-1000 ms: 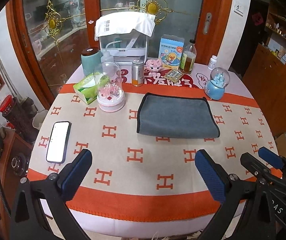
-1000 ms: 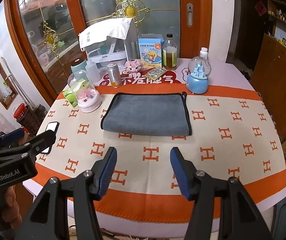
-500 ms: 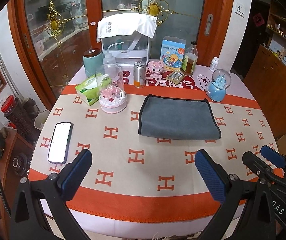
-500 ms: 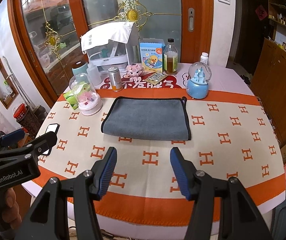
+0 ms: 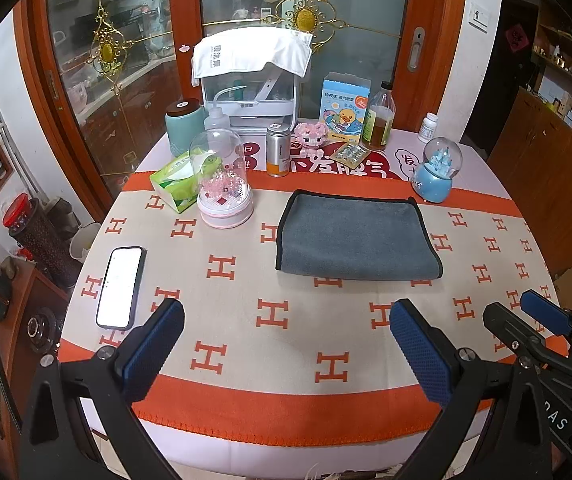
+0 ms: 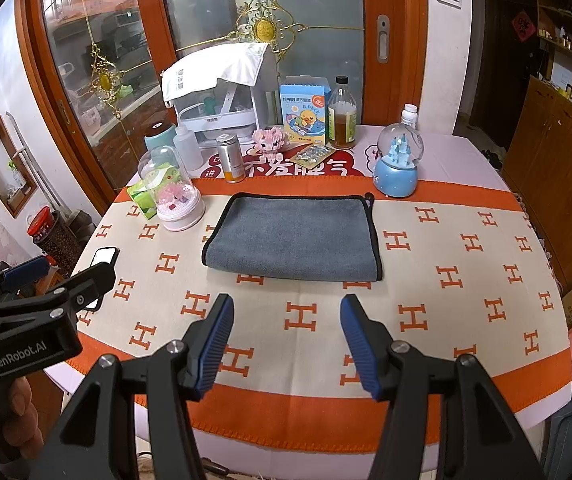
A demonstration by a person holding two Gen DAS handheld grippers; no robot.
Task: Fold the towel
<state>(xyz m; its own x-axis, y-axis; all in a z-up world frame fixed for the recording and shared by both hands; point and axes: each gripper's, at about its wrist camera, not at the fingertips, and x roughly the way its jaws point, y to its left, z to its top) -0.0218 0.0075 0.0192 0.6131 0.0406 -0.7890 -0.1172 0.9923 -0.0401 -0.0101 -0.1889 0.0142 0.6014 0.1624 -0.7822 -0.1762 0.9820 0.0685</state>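
Observation:
A grey towel with a black hem [image 5: 355,236] lies folded flat on the table's cloth, beyond both grippers; it also shows in the right wrist view [image 6: 295,236]. My left gripper [image 5: 286,344] is open and empty, held over the near edge of the table, well short of the towel. My right gripper [image 6: 286,340] is open and empty, also near the front edge. The right gripper shows at the right of the left wrist view [image 5: 525,316], and the left gripper at the left of the right wrist view [image 6: 58,280].
A phone [image 5: 120,286] lies at the left. A pink glass dome [image 5: 224,184], tissue pack [image 5: 174,184], can [image 5: 278,150], bottle [image 5: 379,120], snow globe [image 5: 437,170] and white rack [image 5: 250,76] stand behind the towel. The orange-patterned tablecloth [image 5: 270,400] covers the table.
Both grippers have drawn back and risen slightly, so the table looks a little farther. The towel has not moved. Both jaws stay open.

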